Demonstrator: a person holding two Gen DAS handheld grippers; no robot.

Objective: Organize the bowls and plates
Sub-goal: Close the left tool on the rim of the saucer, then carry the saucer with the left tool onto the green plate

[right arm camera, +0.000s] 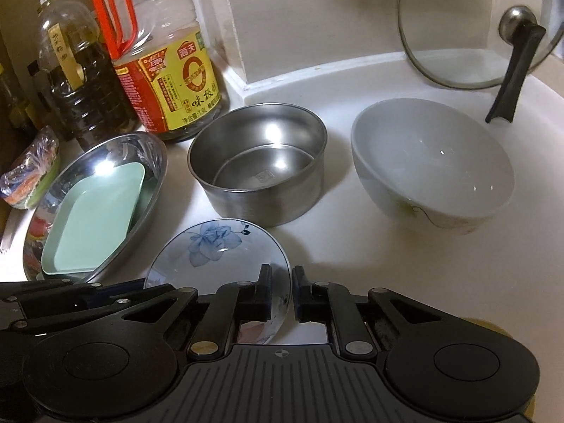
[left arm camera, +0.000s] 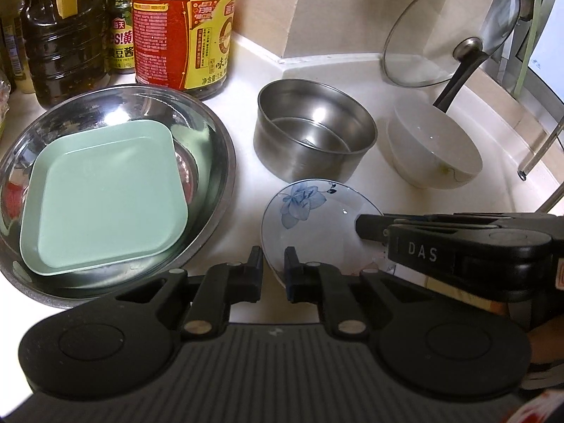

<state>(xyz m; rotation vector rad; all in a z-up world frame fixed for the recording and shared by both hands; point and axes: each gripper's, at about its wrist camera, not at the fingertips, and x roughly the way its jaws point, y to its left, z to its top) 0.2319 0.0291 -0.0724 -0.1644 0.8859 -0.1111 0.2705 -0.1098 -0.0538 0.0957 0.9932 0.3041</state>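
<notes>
Blue-flowered porcelain, the small plate [left arm camera: 310, 218] sits low-centre on the white worktop [left arm camera: 246, 197] before the steel bowl [left arm camera: 313, 130], your left tongs [left arm camera: 274, 268] pinching its near-left rim, your right tongs [right arm camera: 282, 292] its right rim, equally near.

I read "DAS" on the right gripper [left arm camera: 363, 230], and "海天" on the big sauce bottle [right arm camera: 169, 95], upper left.

Glass lid [left arm camera: 451, 28] (propped against wall), soy sauce jug [right arm camera: 165, 70], oil bottle [right arm camera: 81, 70], white counter [right arm camera: 387, 282]
</notes>
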